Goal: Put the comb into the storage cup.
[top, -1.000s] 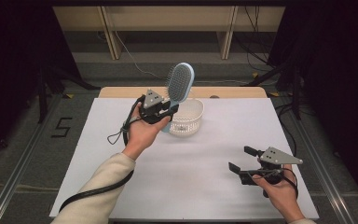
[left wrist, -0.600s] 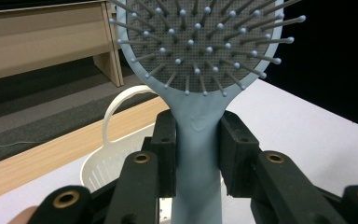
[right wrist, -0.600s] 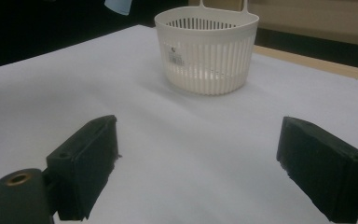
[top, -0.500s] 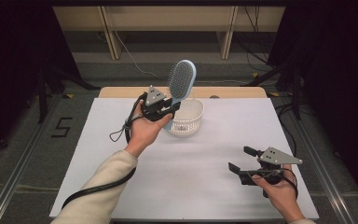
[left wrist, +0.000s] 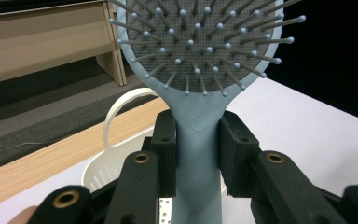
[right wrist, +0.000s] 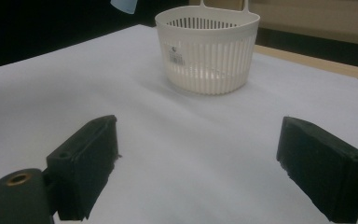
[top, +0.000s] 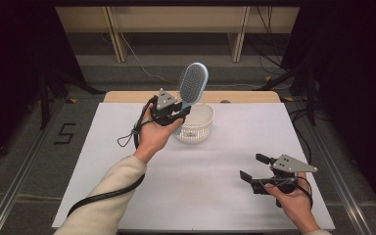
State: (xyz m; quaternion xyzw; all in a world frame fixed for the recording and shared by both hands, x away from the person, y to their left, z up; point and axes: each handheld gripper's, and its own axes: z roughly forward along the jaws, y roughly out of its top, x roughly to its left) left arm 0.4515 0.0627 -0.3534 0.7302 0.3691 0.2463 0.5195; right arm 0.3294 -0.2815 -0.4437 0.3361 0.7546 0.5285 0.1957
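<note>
**Hairbrush Held Upright Over White Basket**

While the left tool is clamping the pale blue hairbrush by its handle, the brush is standing nearly upright above the near-left rim of a white slotted basket at the far middle of the white-covered bench. Seen in the left gripper view, the two black pads are pressing on either side of the handle, and the oval head with its ball-tipped bristles is rising above them, bristle side facing the camera. The basket's thin loop handle is curving up behind the brush on the left of that view.

Across the bench, the right tool is resting low near the front right corner, its jaws standing wide apart with nothing between them. Its own camera is looking across the bare white cover toward the basket, which is sitting upright with a small label on its ribbed wall. Only a slice of the basket's inside is showing through the slots, and nothing can be made out there. A cable is trailing from the left tool along the sleeve.
</note>
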